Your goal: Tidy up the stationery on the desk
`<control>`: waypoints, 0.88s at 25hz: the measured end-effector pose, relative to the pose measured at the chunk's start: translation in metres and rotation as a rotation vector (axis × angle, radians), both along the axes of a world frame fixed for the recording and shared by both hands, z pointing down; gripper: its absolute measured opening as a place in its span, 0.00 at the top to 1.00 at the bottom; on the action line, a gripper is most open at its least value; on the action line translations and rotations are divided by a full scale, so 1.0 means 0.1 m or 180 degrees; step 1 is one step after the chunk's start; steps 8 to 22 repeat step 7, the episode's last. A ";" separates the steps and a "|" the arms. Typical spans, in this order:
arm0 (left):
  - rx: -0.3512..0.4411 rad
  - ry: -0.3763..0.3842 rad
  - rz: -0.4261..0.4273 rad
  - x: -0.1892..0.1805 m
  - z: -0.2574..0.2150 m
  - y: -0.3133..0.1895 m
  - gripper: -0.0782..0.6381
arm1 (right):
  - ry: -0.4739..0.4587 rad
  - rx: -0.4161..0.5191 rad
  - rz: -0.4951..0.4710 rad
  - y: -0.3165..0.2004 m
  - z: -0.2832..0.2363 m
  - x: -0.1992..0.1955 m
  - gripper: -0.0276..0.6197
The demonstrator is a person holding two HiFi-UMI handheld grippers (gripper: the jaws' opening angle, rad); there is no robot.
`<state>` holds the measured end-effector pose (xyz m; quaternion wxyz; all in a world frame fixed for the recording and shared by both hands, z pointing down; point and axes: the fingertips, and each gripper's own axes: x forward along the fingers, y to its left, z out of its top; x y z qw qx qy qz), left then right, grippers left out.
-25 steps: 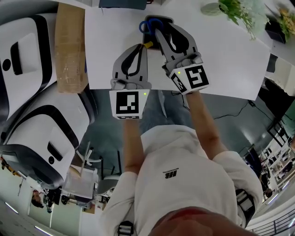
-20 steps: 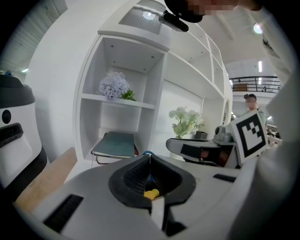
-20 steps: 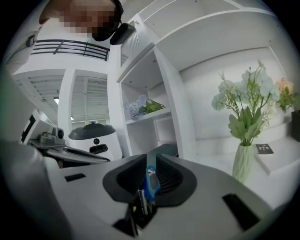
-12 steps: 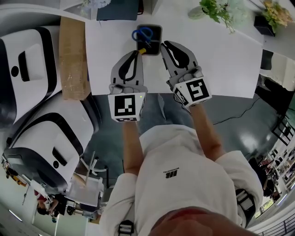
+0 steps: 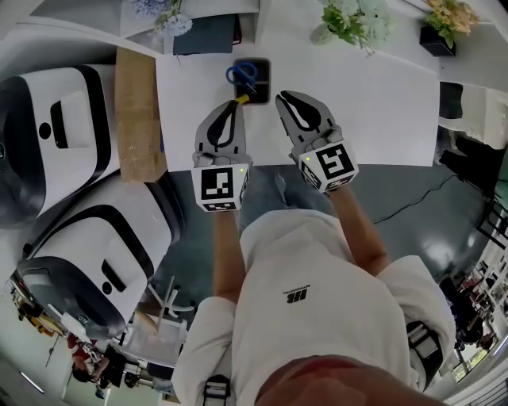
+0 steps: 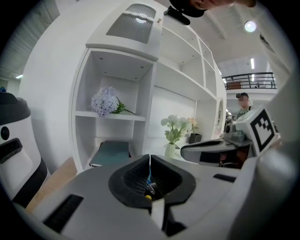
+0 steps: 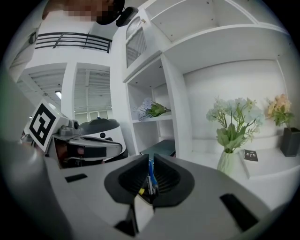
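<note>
On the white desk stands a black pen holder with blue-handled scissors and a yellow-tipped item in it. My left gripper is shut and empty, its tip just short of the holder's near left corner. To the holder's right, my right gripper is shut and empty too. In the left gripper view the shut gripper frames the holder's contents. The right gripper shows the blue scissors past its jaws.
A brown cardboard sheet lies along the desk's left edge. A dark book, lavender flowers, a white vase of flowers and a black pot stand at the back. White machines stand left of the desk.
Both grippers have drawn back from the pen holder toward me. A second ago the right gripper's tip was at the scissors in the holder; now it sits clear of it.
</note>
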<state>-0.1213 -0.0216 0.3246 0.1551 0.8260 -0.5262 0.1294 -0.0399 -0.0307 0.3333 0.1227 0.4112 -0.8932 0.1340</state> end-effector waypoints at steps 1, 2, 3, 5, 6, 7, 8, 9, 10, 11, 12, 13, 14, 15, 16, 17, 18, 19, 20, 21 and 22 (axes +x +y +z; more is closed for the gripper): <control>0.0000 0.0003 0.0008 0.00 -0.02 0.01 0.89 | 0.0007 -0.0006 0.0006 0.02 -0.01 0.00 0.92; -0.0003 0.0009 0.0016 0.00 -0.03 0.02 0.89 | 0.0014 -0.0015 0.0010 0.04 -0.03 0.00 0.92; -0.0009 0.0016 0.0025 0.00 -0.05 0.04 0.89 | 0.0021 -0.0027 0.0013 0.06 -0.04 0.00 0.92; -0.0031 0.0035 0.0044 0.01 -0.07 0.08 0.89 | 0.0036 -0.0057 0.0014 0.11 -0.06 0.00 0.92; -0.0045 0.0046 0.0053 0.01 -0.08 0.11 0.89 | 0.0045 -0.0074 0.0012 0.13 -0.07 0.00 0.92; -0.0060 0.0057 0.0063 0.02 -0.09 0.14 0.89 | 0.0056 -0.0090 0.0010 0.16 -0.08 0.00 0.92; -0.0060 0.0057 0.0063 0.02 -0.09 0.14 0.89 | 0.0056 -0.0090 0.0010 0.16 -0.08 0.00 0.92; -0.0060 0.0057 0.0063 0.02 -0.09 0.14 0.89 | 0.0056 -0.0090 0.0010 0.16 -0.08 0.00 0.92; -0.0060 0.0057 0.0063 0.02 -0.09 0.14 0.89 | 0.0056 -0.0090 0.0010 0.16 -0.08 0.00 0.92; -0.0060 0.0057 0.0063 0.02 -0.09 0.14 0.89 | 0.0056 -0.0090 0.0010 0.16 -0.08 0.00 0.92; -0.0060 0.0057 0.0063 0.02 -0.09 0.14 0.89 | 0.0056 -0.0090 0.0010 0.16 -0.08 0.00 0.92; -0.0060 0.0057 0.0063 0.02 -0.09 0.14 0.89 | 0.0056 -0.0090 0.0010 0.16 -0.08 0.00 0.92; -0.0060 0.0057 0.0063 0.02 -0.09 0.14 0.89 | 0.0056 -0.0090 0.0010 0.16 -0.08 0.00 0.92; -0.0060 0.0057 0.0063 0.02 -0.09 0.14 0.89 | 0.0056 -0.0090 0.0010 0.16 -0.08 0.00 0.92; -0.0060 0.0057 0.0063 0.02 -0.09 0.14 0.89 | 0.0056 -0.0090 0.0010 0.16 -0.08 0.00 0.92; -0.0060 0.0057 0.0063 0.02 -0.09 0.14 0.89 | 0.0056 -0.0090 0.0010 0.16 -0.08 0.00 0.92; -0.0060 0.0057 0.0063 0.02 -0.09 0.14 0.89 | 0.0056 -0.0090 0.0010 0.16 -0.08 0.00 0.92; -0.0060 0.0057 0.0063 0.02 -0.09 0.14 0.89 | 0.0056 -0.0090 0.0010 0.16 -0.08 0.00 0.92; -0.0060 0.0057 0.0063 0.02 -0.09 0.14 0.89 | 0.0056 -0.0090 0.0010 0.16 -0.08 0.00 0.92; -0.0060 0.0057 0.0063 0.02 -0.09 0.14 0.89 | 0.0056 -0.0090 0.0010 0.16 -0.08 0.00 0.92; -0.0060 0.0057 0.0063 0.02 -0.09 0.14 0.89 | 0.0056 -0.0090 0.0010 0.16 -0.08 0.00 0.92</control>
